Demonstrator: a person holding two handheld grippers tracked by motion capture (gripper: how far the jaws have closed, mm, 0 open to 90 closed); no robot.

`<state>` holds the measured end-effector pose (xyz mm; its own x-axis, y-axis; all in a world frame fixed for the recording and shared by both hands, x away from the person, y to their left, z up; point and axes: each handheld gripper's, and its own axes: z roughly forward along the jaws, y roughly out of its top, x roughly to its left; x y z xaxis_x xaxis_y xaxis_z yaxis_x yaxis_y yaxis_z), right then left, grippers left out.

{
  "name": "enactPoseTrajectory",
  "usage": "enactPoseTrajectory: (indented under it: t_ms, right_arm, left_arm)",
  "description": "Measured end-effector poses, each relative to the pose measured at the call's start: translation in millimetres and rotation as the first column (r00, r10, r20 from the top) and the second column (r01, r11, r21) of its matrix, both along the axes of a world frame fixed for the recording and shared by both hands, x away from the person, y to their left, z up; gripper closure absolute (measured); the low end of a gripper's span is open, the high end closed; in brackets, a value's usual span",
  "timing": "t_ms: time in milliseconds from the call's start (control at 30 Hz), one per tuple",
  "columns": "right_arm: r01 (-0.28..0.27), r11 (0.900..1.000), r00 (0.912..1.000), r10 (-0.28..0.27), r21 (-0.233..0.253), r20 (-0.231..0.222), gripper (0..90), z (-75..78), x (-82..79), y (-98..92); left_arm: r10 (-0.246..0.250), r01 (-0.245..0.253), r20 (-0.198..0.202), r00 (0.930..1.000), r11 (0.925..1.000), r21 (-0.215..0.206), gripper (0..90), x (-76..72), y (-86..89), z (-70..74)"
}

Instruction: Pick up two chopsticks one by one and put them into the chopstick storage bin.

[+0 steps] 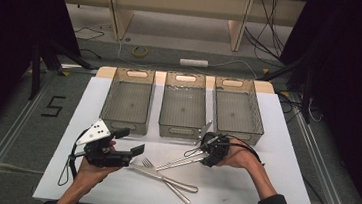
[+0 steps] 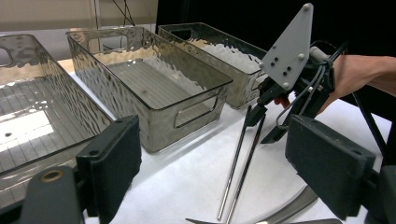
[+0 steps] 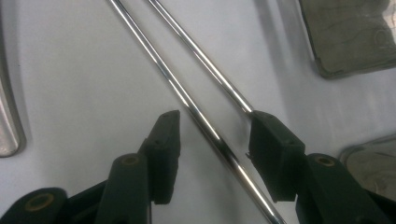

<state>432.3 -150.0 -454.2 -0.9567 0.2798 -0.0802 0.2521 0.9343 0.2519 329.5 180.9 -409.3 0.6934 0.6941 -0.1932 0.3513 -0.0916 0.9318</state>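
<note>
The left claw hovers wide and empty just left of the fork and knife on the white surface. Right of the fork lie two metal chopsticks, in front of the middle bin. The right claw is wide, straddling one chopstick, the other under its jaw tip. Better to centre on both sticks, lower to the surface, then close.

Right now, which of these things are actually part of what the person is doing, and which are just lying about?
In the job:
- right gripper, open over the two metal chopsticks
- fork and knife on the table
- three clear bins
- left gripper, open

Lying about:
- roll of tape on the floor
- white power strip
- cables
</note>
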Motion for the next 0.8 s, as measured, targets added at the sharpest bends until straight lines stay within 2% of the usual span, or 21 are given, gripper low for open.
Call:
enactPoseTrajectory:
  t_ms: [200,467,800]
  right_arm:
    - [-0.023,0.999,0.9996,0.022,-0.036,-0.018,58.8,-2.1,1.2,5.5]
    - [-0.041,0.998,0.9985,0.039,-0.053,-0.038,68.5,-1.8,-0.3,9.1]
    - [-0.066,0.994,0.9976,0.064,-0.085,-0.025,73.3,-1.3,-4.0,12.6]
  left_arm:
    - [0.000,0.000,0.001,1.0000,1.0000,0.001,18.0,-0.1,0.1,0.1]
    - [0.000,0.000,0.004,1.0000,1.0000,0.006,18.0,-0.8,-1.2,0.2]
    - [0.000,-0.001,0.004,1.0000,1.0000,0.007,18.0,-0.8,-1.2,0.1]
